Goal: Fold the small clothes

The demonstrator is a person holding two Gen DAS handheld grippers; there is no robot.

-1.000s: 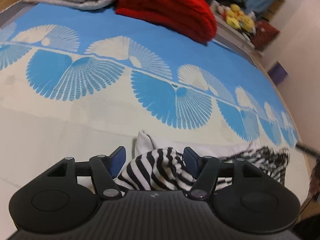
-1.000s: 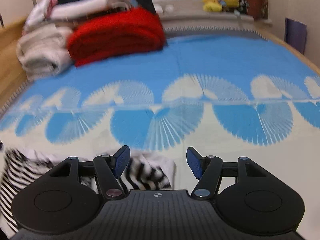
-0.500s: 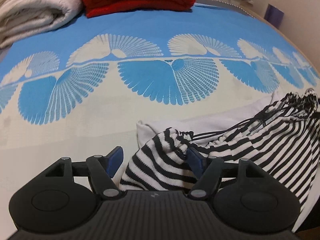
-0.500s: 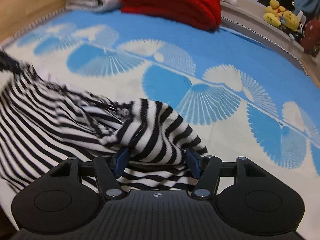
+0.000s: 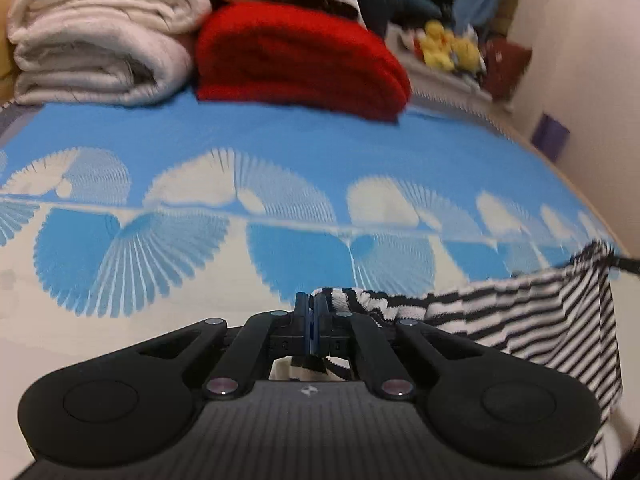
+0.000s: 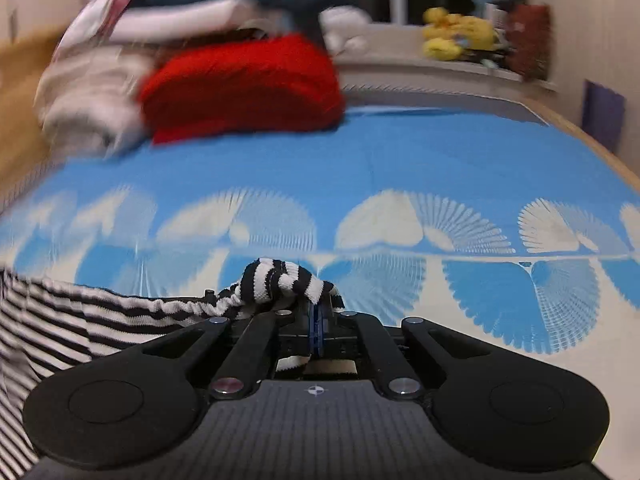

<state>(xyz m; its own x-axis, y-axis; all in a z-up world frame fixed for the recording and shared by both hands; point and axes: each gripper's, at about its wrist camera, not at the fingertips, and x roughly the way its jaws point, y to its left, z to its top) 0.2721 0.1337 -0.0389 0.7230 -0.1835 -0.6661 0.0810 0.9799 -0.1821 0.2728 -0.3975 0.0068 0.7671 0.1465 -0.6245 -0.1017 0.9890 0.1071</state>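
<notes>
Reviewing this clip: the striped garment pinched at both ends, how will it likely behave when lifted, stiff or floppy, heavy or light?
Probably floppy: the striped garment sags between the left tongs and right tongs. Likely light, since thin pinches hold a bunched corner. It seems a stretchy knit, so it may droop and need spreading on the bed cover.

No text, label, brand, number or sign can be read anywhere.
</notes>
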